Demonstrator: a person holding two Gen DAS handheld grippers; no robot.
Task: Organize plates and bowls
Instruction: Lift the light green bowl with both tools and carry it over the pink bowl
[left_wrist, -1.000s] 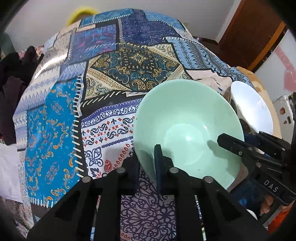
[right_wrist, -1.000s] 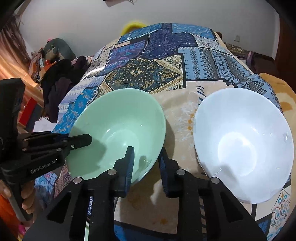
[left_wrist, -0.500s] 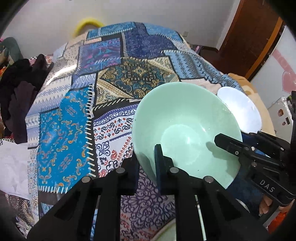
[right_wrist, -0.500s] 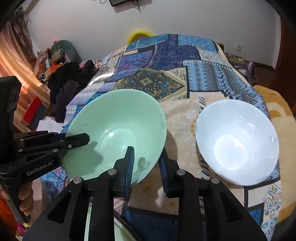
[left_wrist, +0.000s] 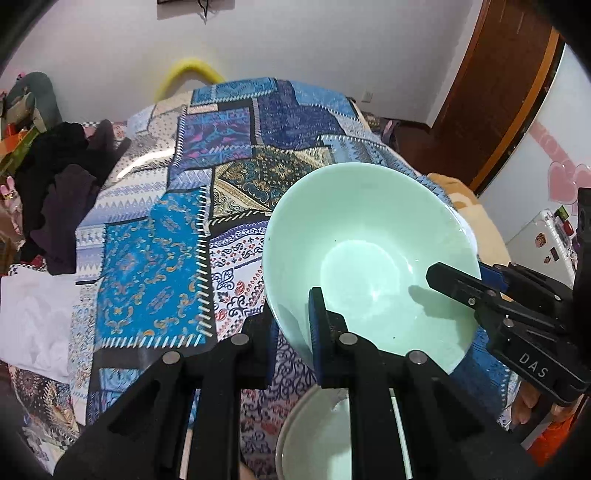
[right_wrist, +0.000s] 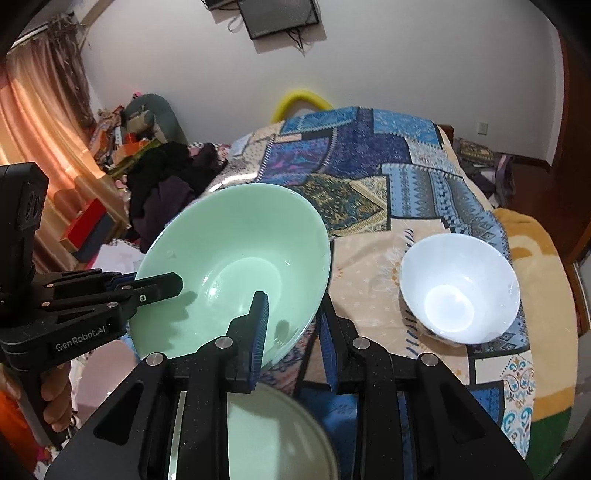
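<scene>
Left wrist view: the green bowl (left_wrist: 369, 258) is tilted and raised above the patchwork cloth (left_wrist: 155, 258), its rim pinched on one side by the left gripper (left_wrist: 291, 325) and on the other by the right gripper (right_wrist: 291, 328). Right of this bowl, the white bowl (right_wrist: 458, 284) sits on the cloth. Below it lies a pale dish (right_wrist: 273, 435).

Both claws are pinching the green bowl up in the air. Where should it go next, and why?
Probably carry it over and lower it onto the pale dish just below. Both the left claw and the right claw grip the green bowl by its rim, clear of the patchwork cloth, and that dish looks the nearest match for stacking.
</scene>
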